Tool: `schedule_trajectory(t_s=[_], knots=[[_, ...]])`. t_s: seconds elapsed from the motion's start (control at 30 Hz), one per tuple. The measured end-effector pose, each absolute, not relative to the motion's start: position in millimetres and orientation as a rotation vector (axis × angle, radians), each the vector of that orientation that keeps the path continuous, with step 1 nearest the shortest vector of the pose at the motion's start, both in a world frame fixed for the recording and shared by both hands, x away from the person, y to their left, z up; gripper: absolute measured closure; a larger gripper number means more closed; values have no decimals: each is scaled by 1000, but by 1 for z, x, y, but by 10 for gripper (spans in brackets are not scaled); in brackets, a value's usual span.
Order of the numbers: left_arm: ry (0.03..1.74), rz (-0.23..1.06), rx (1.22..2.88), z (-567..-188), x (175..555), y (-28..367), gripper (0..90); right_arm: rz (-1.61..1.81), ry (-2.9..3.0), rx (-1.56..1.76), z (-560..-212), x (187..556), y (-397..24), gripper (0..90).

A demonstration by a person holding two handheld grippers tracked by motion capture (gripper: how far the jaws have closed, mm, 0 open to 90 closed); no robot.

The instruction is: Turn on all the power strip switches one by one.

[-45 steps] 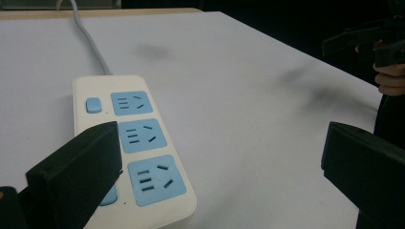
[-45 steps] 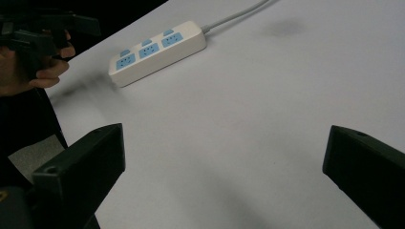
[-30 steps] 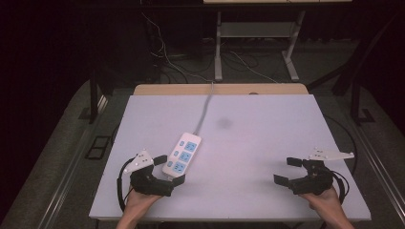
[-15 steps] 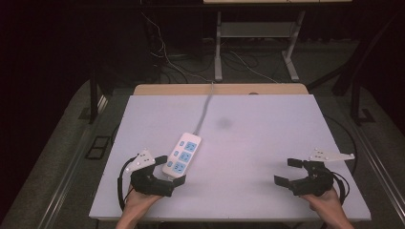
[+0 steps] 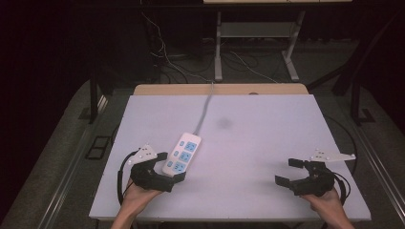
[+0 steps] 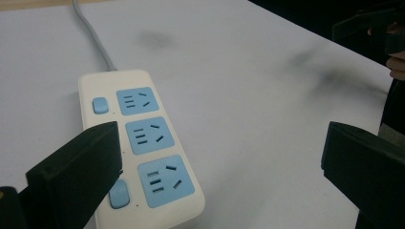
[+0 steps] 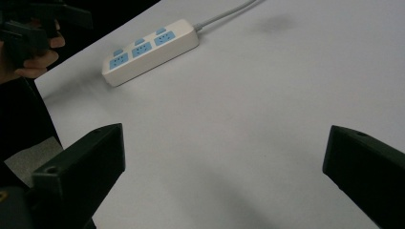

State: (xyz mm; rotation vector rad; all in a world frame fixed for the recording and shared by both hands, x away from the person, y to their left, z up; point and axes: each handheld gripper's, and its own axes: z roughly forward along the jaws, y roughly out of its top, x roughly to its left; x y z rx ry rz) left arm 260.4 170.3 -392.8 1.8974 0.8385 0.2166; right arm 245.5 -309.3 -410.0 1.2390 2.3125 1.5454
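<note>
A white power strip (image 5: 182, 153) with three blue sockets lies on the white table (image 5: 267, 138), left of centre. Its grey cable (image 5: 204, 107) runs off the far edge. My left gripper (image 5: 171, 167) stands open at the strip's near end, one jaw on each side of that end. In the left gripper view the strip (image 6: 143, 143) lies beside the left jaw, which overlaps its near edge, and the gripper (image 6: 219, 167) holds nothing. My right gripper (image 5: 288, 171) is open and empty above bare table at the near right, far from the strip (image 7: 150, 50).
A wooden strip (image 5: 219, 89) borders the table's far edge. Behind it stand a metal frame (image 5: 253, 43) and loose cables on the floor (image 5: 167, 62). A faint dark smudge (image 5: 223, 124) marks the table top. Black cables trail from both grippers.
Both grippers shifted a little to the right half a second ago and have come back left. The power strip has not moved. Both grippers stay open.
</note>
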Motion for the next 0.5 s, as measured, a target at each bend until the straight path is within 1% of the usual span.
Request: schedule_trajectory(t_s=[0.5], knots=[[832, 212, 1986, -374, 275, 175, 0, 1533, 2312, 1243, -411, 245, -309, 6]])
